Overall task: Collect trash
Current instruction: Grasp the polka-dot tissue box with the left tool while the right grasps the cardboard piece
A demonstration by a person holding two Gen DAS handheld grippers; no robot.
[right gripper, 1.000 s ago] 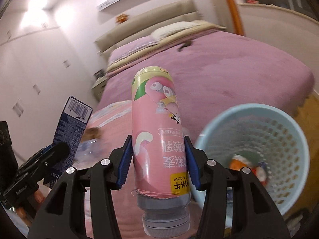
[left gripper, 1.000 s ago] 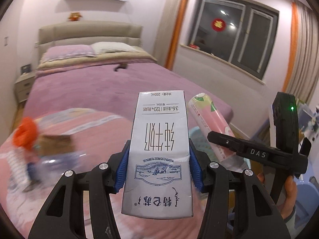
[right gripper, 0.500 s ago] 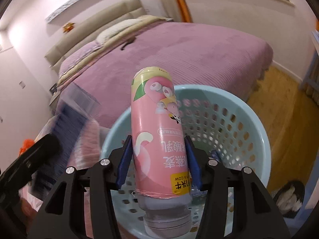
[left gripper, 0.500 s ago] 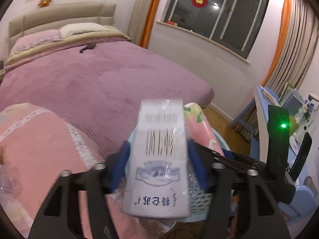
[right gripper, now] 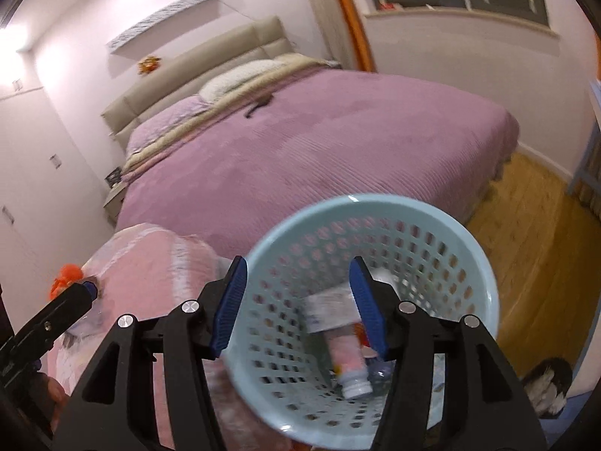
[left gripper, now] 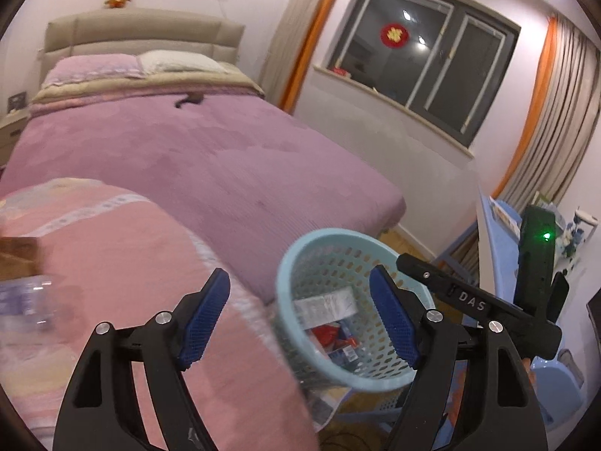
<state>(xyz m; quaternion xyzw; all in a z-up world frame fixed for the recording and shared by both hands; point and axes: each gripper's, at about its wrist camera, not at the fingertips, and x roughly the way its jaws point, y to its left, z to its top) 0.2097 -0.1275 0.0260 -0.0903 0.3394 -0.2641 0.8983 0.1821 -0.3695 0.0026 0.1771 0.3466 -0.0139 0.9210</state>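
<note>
step: looks like the drop-off; both hand-held grippers are over the bin with nothing in them, so I'd say this round of trash is in

left hand-held gripper [left gripper: 298, 319]: jaws have just been opening; wide apart now, nothing between the pads

right hand-held gripper [right gripper: 298, 306]: jaws have just been opening too; empty, pointing down into the basket

basket [right gripper: 469, 233]: pale blue, full of holes; right under and ahead of the right hand-held gripper, a bit right of centre for the left one

milk carton [right gripper: 330, 310]: lying inside the basket, just below the right one's pads

pink bottle [right gripper: 347, 357]: also in there, cap toward the camera, beside the carton

leftovers: a blurry clear plastic thing [left gripper: 26, 300] and a brown box [left gripper: 18, 257] on the pink blanket [left gripper: 112, 255], far left of the left hand-held gripper

next: my guess is swing back left toward the blanket and grab those; the plastic one probably crumples, so go easy
</note>
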